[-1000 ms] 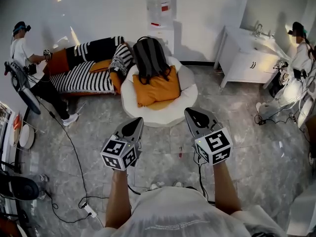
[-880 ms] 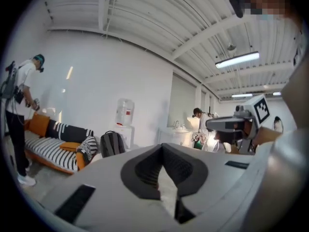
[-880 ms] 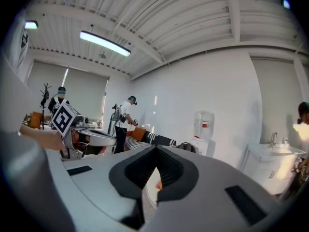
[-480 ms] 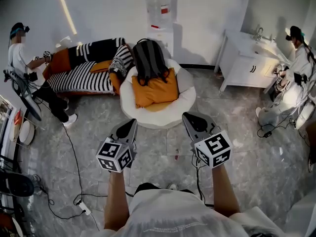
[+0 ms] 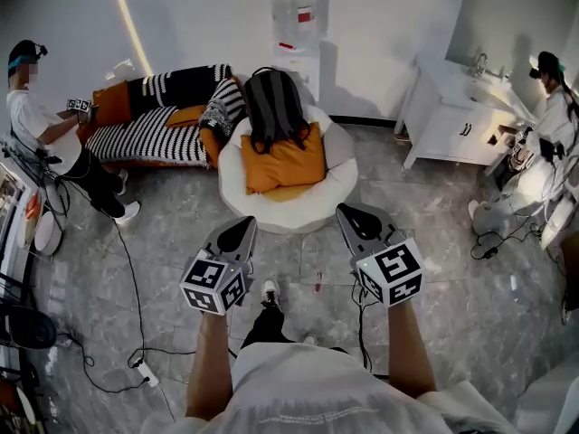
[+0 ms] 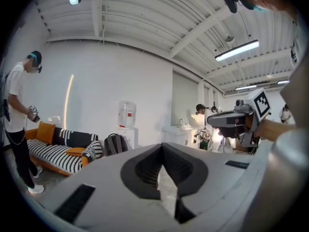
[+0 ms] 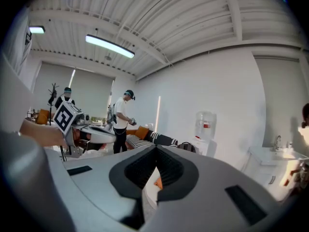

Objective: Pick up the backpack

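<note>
A dark grey backpack stands upright on a round white cushion seat, leaning behind an orange pillow. It shows small in the left gripper view as the backpack and just above the jaws in the right gripper view as the backpack. My left gripper and right gripper are both shut and hold nothing. They hover side by side over the floor, short of the seat's near rim and apart from the backpack.
A striped sofa stands left of the seat, a water dispenser behind it, a white sink cabinet at the right. One person stands at the left, another at the right. Cables trail over the marble floor.
Both grippers have moved slightly toward the seat with the backpack. A foot of the person holding them now shows between the arms. The person at the left has shifted.
</note>
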Available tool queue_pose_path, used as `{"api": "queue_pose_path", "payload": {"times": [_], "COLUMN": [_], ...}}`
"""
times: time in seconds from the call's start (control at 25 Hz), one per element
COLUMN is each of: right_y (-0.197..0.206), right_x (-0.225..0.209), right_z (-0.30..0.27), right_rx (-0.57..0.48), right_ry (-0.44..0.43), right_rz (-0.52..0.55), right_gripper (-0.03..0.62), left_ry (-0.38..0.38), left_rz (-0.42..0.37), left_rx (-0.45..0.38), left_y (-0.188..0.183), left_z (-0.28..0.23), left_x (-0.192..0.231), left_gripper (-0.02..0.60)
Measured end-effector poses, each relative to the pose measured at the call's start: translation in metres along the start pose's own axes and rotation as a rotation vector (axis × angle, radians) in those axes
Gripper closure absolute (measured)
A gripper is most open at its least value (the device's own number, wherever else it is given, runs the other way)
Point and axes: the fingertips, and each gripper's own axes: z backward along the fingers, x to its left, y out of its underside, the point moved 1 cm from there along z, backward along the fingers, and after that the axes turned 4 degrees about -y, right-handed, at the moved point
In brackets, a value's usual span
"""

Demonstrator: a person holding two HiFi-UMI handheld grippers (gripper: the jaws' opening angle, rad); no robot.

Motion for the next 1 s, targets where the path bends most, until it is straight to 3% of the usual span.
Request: {"api": "queue_pose_path", "payload": {"times": [0.24, 0.44, 0.68, 1.0], "right_y": [0.007, 0.006, 0.006, 0.000], "right_x": [-0.017, -0.034, -0.061, -0.098], "right_z": [0.003, -0.012, -0.050, -0.131], "right_rx": [-0.012, 0.000, 0.018, 0.038], "right_ry": [0.022, 0.074, 0.125, 0.089], "right_rz": [-0.051, -0.035, -0.018, -0.036], "right_gripper": [0.597, 0.597, 0.597, 0.597], "left_ry": [0.012, 0.000, -0.007, 0.000], "left_rz": [-0.012, -0.030, -0.027, -0.021], "left_rx": [-0.010, -0.014, -0.016, 0.011], "left_y": [-0.004, -0.004, 0.002, 0.000], "left_z": [-0.016, -0.037, -0.076, -0.145], "left_x": [-0.002, 0.015, 0.046, 0.110], "left_gripper": [0.581, 0.581, 0.580, 0.580]}}
